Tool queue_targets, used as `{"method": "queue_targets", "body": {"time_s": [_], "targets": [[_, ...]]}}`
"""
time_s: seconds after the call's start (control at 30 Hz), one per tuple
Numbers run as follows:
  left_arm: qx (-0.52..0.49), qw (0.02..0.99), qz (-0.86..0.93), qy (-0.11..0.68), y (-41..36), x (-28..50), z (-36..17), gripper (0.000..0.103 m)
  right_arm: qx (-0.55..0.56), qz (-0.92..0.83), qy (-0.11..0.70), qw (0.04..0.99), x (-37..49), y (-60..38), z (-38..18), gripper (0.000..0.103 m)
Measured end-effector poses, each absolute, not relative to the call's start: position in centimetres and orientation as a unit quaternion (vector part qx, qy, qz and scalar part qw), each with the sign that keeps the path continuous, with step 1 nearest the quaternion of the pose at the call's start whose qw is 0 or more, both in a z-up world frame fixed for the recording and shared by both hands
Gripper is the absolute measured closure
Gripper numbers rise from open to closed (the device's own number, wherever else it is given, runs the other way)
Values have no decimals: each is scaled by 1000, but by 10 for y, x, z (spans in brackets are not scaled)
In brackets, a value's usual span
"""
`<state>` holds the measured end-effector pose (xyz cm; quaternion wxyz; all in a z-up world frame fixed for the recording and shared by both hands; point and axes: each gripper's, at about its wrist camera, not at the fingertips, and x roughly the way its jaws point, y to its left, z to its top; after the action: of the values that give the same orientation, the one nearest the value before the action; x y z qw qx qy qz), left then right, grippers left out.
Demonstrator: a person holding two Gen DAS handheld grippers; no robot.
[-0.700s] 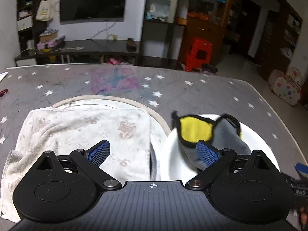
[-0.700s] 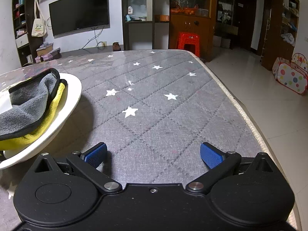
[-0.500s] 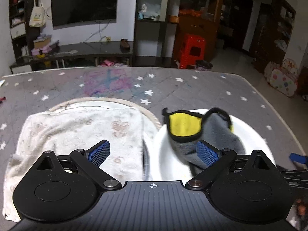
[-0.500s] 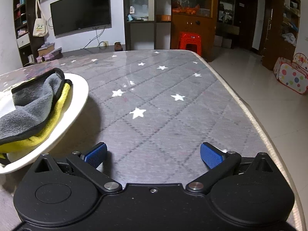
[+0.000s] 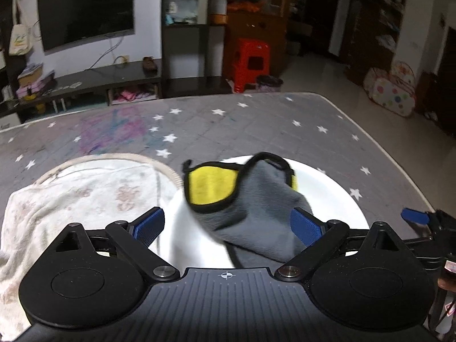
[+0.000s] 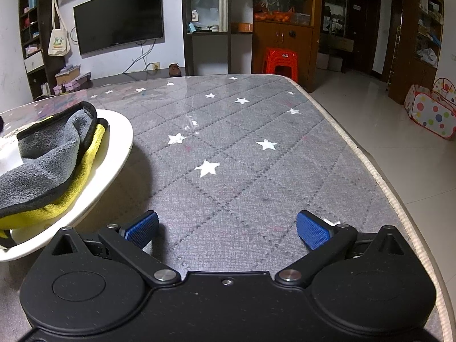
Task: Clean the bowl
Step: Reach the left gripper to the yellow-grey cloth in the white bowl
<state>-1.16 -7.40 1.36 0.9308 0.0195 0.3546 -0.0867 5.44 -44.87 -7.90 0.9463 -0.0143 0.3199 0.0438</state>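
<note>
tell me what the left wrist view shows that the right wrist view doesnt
Only the left wrist view shows the pale patterned towel lying over a round basin rim beside the bowl, a purple and blue stain on the tablecloth, and the inside of the white bowl.

Only the right wrist view shows the bare starred stretch of table to the right of the bowl and the table's right edge.

Both show the bowl with the grey and yellow cloth in it, the television, the red stool, and open jaws holding nothing.
</note>
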Motion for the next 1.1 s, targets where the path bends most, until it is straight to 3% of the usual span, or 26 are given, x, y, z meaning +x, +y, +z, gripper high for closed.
{"method": "queue_targets", "body": {"time_s": [0.3,0.9,1.1], "targets": [[39,907,-107,405,-100,24,-1,17,-15,43,320,946,54,-447,-78,0],[100,884,-72,451,-135,62,-35,18,-14,44,319,947,56,-449,-80,0],[78,879,-87,462,-131,69,-37,34,-6,57,319,946,55,-452,-80,0]]}}
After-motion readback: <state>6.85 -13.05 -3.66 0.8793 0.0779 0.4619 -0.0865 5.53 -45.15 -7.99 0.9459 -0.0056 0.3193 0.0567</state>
